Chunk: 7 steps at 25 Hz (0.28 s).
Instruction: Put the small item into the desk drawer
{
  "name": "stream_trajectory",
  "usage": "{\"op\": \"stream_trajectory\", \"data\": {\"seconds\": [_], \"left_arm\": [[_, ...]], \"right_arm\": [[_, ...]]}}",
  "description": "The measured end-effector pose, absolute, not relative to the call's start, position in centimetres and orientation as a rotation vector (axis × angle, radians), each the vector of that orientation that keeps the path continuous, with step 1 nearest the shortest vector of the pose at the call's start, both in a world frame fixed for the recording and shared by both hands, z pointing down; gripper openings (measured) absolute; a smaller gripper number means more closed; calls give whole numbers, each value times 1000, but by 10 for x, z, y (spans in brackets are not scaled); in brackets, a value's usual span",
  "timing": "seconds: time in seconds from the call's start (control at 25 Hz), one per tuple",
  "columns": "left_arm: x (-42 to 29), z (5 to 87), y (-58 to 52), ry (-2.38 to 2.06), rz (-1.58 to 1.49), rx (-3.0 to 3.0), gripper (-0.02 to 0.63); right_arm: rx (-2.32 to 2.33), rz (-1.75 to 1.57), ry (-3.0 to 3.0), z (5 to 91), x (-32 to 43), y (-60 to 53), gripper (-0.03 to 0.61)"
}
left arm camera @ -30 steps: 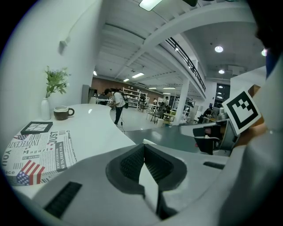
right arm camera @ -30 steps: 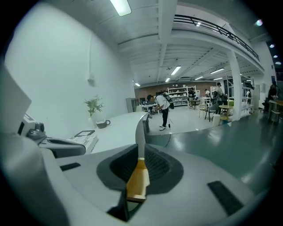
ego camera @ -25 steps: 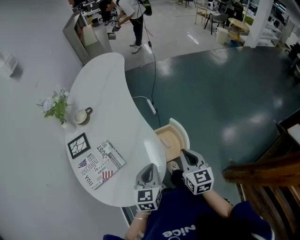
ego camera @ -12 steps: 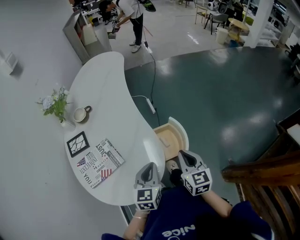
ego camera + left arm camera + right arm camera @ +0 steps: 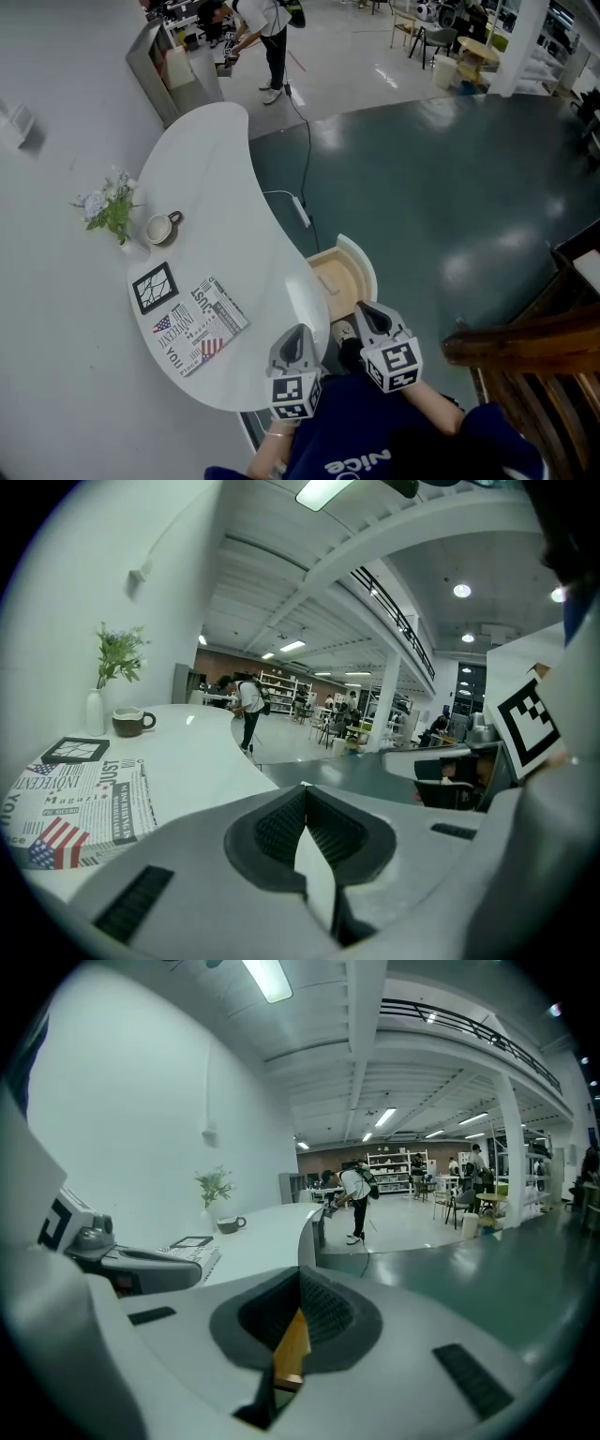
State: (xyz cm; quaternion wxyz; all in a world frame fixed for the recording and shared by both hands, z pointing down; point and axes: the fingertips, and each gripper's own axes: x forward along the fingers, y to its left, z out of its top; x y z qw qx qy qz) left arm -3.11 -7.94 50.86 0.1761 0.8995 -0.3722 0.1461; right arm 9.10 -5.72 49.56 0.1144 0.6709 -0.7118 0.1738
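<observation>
Grey jaws on the left gripper (image 5: 304,794) and the right gripper (image 5: 300,1279) are pressed together, with nothing held that we can make out. Just ahead of the right jaws the desk drawer (image 5: 361,260) is open, a pale patch on its wooden floor too small to identify, so we cannot place the small item. Ahead of the left jaws runs the bench (image 5: 225,187) with a newspaper (image 5: 202,323) and, farther off, a cup (image 5: 162,231). We judge the danger is grabbing the wrong object, or nudging the drawer shut too soon.
</observation>
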Motion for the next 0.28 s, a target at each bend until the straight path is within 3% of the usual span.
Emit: {"op": "stream_trajectory", "data": {"seconds": [0.28], "left_arm": [[-30, 509, -80, -1065, 411, 2541, 5]], "right_arm": [[1947, 502, -2087, 498, 92, -59, 6]]}}
